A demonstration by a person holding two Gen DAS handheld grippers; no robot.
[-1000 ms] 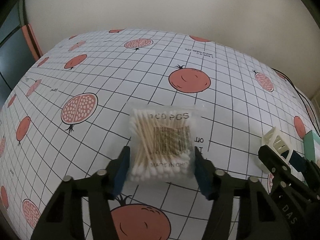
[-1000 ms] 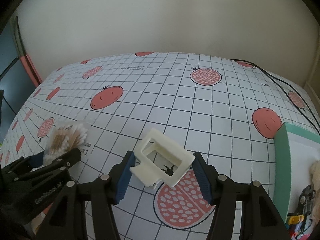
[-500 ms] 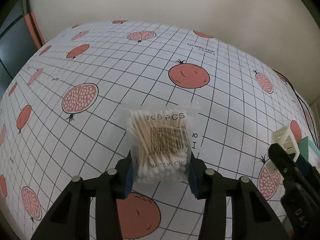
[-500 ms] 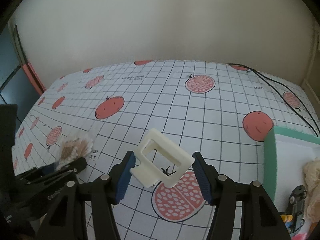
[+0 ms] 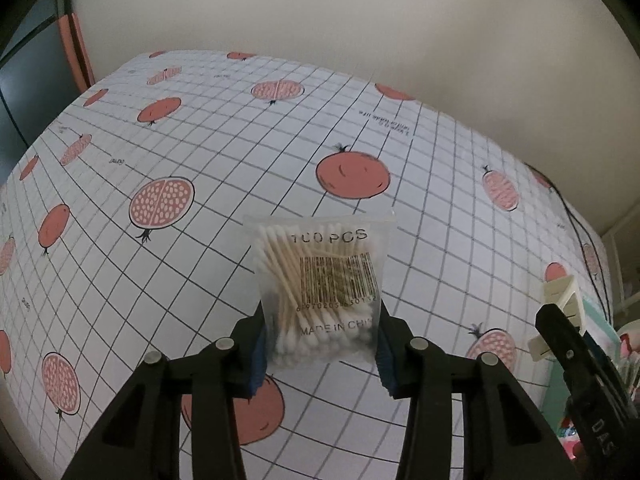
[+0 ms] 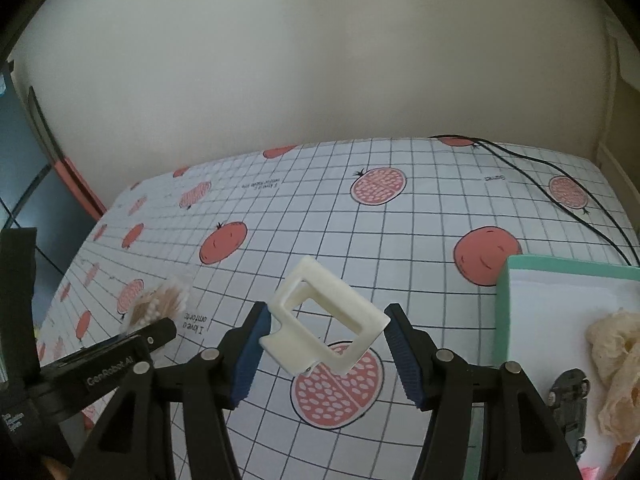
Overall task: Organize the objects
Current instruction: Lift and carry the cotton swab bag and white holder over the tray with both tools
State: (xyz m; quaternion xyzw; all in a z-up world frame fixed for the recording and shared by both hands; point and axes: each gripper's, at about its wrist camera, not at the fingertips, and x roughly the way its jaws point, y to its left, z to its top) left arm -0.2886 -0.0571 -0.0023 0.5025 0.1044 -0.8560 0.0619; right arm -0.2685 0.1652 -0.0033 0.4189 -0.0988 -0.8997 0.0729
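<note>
A clear bag of cotton swabs, printed "100 PCS" with a barcode, hangs upright above the pomegranate tablecloth, and my left gripper is shut on its lower end. The same bag shows at the left of the right wrist view, beside the left gripper's black finger. My right gripper is shut on a cream plastic hair claw clip, held tilted above the cloth. The clip and the right gripper's finger appear at the right edge of the left wrist view.
A green-rimmed white tray stands at the right, holding a grey toy car and a cream crumpled thing. A black cable runs across the cloth's far right. A wall stands behind the table, whose left edge meets a dark panel.
Both grippers have risen from the cloth with their loads. The left jaws closed in on the swab bag and lifted it; the clip went up too.
</note>
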